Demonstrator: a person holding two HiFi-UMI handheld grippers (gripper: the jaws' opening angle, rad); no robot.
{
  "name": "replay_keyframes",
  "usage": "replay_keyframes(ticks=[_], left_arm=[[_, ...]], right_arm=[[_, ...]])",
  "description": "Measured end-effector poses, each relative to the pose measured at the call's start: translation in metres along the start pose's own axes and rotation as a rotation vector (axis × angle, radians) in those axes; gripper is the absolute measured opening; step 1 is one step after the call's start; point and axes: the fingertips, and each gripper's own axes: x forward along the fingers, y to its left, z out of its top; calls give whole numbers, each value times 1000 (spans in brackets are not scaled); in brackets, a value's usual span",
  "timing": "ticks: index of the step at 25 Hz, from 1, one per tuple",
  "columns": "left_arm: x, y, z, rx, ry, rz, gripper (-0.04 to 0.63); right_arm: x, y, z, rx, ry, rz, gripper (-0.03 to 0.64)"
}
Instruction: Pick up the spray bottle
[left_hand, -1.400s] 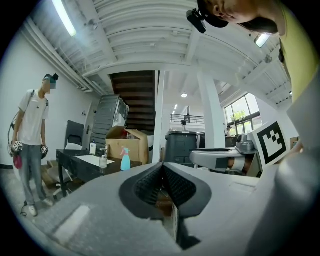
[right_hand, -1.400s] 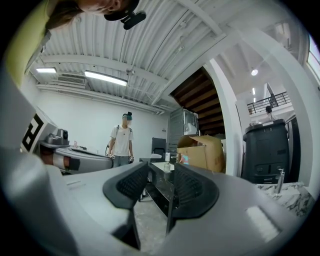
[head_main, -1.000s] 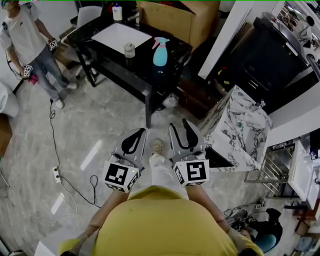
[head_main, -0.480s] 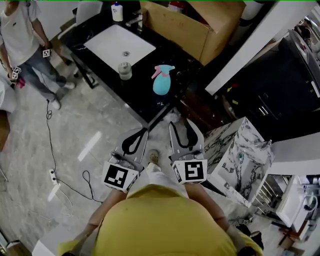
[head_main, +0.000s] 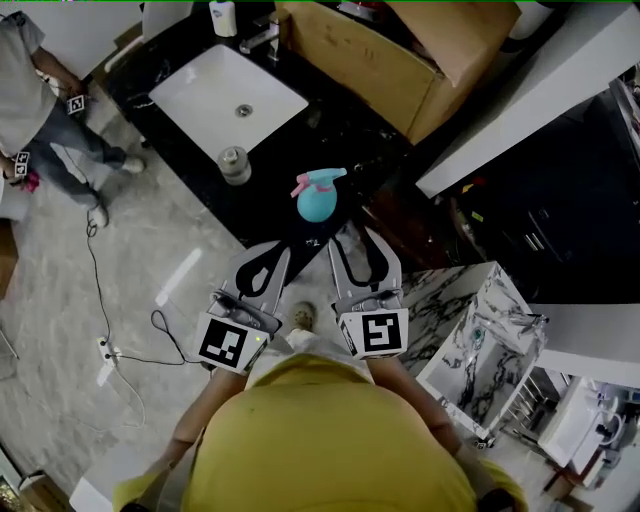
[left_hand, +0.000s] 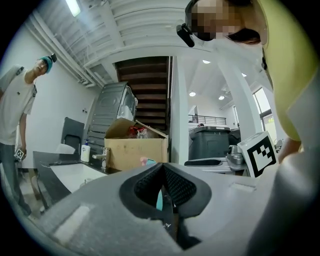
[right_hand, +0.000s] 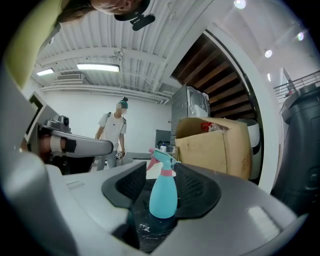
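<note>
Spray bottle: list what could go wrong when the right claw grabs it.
1. The teal plastic spray bottle with pink trigger stands upright near the black countertop's corner; a knock from the open right claw may topple it off.
2. The jaws stand only partly apart, so a tip could strike its body.

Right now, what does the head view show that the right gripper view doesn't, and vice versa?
Head view only: a small jar on the black counter, a power strip on the floor, and a marble-patterned block. Right gripper view only: ceiling strip lights, and a straight look between the right gripper's jaws, which stand apart with the bottle framed ahead, untouched. Both: the teal spray bottle upright on the counter, the cardboard box behind it, and a standing person.
</note>
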Motion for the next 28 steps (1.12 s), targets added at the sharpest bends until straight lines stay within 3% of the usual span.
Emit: replay_keyframes(ticks=[9, 20, 28], left_arm=[[19, 26, -8, -25, 23, 12, 2], [32, 42, -13, 1, 92, -21, 2], [42, 46, -31, -16, 135, -47, 2]], right_arm=[[33, -3, -20, -21, 57, 21, 195], [59, 1, -55, 13, 149, 32, 249], [85, -1, -90, 28, 215, 17, 352]])
